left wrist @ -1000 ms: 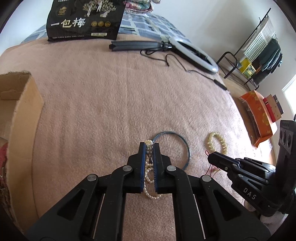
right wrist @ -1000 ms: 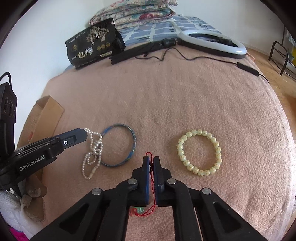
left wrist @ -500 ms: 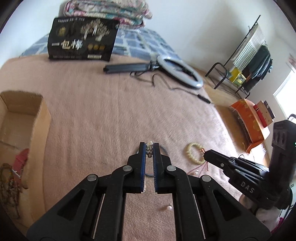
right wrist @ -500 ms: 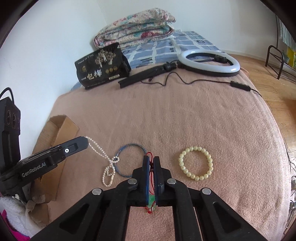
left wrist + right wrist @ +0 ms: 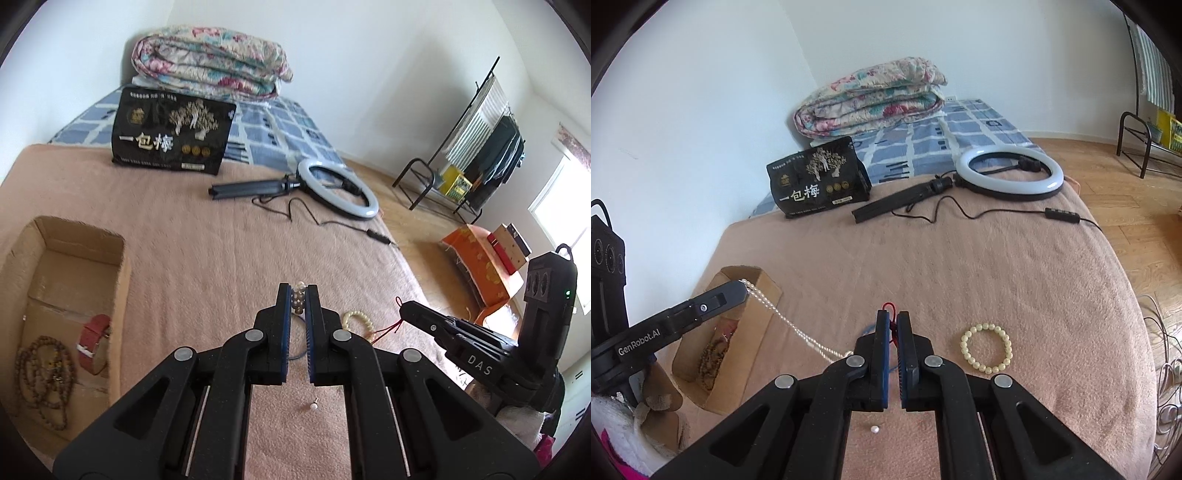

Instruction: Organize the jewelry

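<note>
I see the cream bead bracelet (image 5: pixel 987 348) and a loose pearl (image 5: pixel 874 429) lying right of the cardboard box (image 5: pixel 738 332). My left gripper (image 5: pixel 299 295) pinches the pearl necklace (image 5: pixel 783 317); my right gripper (image 5: pixel 893 321) clamps a red cord (image 5: pixel 889 307), both angled downward.

Pink blanket-covered bed (image 5: pixel 997 266) bears cardboard box (image 5: pixel 118 280), bead bracelet (image 5: pixel 986 348), ring light (image 5: pixel 1010 173), black pouch (image 5: pixel 818 182), folded quilt (image 5: pixel 871 98).

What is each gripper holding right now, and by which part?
Left gripper: pearl necklace, pinched at its top end. Right gripper: red cord, near its loop.
</note>
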### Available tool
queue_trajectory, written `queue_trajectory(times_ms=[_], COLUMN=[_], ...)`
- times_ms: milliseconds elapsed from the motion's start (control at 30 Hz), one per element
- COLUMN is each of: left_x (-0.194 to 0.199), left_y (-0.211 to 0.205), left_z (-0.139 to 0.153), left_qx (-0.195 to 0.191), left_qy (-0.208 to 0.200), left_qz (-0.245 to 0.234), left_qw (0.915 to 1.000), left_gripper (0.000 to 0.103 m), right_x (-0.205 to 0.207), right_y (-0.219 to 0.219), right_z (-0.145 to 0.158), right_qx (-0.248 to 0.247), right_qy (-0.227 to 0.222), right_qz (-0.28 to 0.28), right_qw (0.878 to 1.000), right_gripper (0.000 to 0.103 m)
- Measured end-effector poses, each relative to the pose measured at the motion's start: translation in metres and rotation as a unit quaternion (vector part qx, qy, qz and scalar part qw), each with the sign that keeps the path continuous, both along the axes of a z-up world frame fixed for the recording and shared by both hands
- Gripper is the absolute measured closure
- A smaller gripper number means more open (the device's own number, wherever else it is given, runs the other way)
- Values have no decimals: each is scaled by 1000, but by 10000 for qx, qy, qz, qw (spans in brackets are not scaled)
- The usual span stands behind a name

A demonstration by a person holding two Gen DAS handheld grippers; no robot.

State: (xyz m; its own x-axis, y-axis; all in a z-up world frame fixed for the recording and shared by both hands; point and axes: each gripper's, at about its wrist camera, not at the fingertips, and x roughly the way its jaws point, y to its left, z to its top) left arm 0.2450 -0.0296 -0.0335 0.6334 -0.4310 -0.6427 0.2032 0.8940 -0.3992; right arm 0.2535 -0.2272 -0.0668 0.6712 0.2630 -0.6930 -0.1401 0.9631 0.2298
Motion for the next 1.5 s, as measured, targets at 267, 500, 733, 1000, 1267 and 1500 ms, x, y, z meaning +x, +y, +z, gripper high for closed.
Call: queue_trajectory(times_ms=[267,500,733,1000,1267,1500], left_x=[-22,-40,-50,-54,-59,-57], left_y=[22,43,69,105,140,165], left_z=[32,52,65,69,70,60], left_qx=[-86,-59,-61,-83,-98,-31], left_qy=[-323,-537,-691,-758,-787,-684], left_qz=[80,172,335,617,908,1110], left_qw=[9994,9984,9970,9952,9927,9915], left_gripper=[98,98,98,98,98,98], right_x=[-14,-25,-32,-38,-37,-35], right_y=[16,37,65,101,142,174], right_z=[26,47,60,70,70,64], right_qx=[5,49,140,253,348,389], right_qy=[-277,-526,-683,-809,-812,-751], right_qz=[50,202,452,748,1101,1331], right_qw=[9996,9984,9965,9936,9900,9875], right_gripper=[102,102,102,102,102,102])
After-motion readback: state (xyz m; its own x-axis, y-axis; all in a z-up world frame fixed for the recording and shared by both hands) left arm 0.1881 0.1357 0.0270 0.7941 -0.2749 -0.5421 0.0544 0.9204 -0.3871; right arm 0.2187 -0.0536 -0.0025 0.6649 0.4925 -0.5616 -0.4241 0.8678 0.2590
